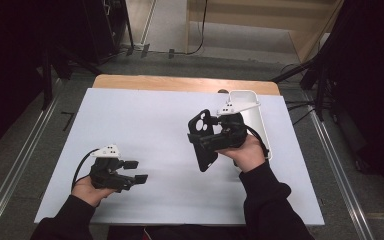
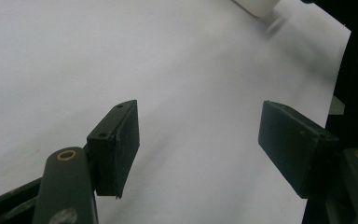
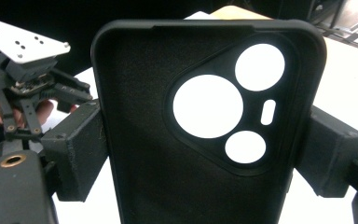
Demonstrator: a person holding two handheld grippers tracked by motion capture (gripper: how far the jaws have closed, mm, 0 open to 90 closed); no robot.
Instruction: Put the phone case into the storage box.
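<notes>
1. Black phone case (image 1: 203, 140) sits in the right tongs (image 1: 215, 137), as we see from the high view: they hold it off the white table (image 1: 155, 125) at the right of centre, its long axis running toward and away from us, camera cut-outs at the far end. A white tray (image 1: 257, 120) lies just behind that hand. The left tongs (image 1: 137, 171) rest low at the near left, well apart from the case, which lies forward and to their right.
2. From the left gripper view we see the left tongs (image 2: 198, 149) spread wide over bare table, gripping nothing.
3. From the right gripper view we see the right tongs (image 3: 205, 156) clamped across the case (image 3: 168, 186) by its two long edges, hollow inside facing the camera. We judge the left must travel to reach it.
</notes>
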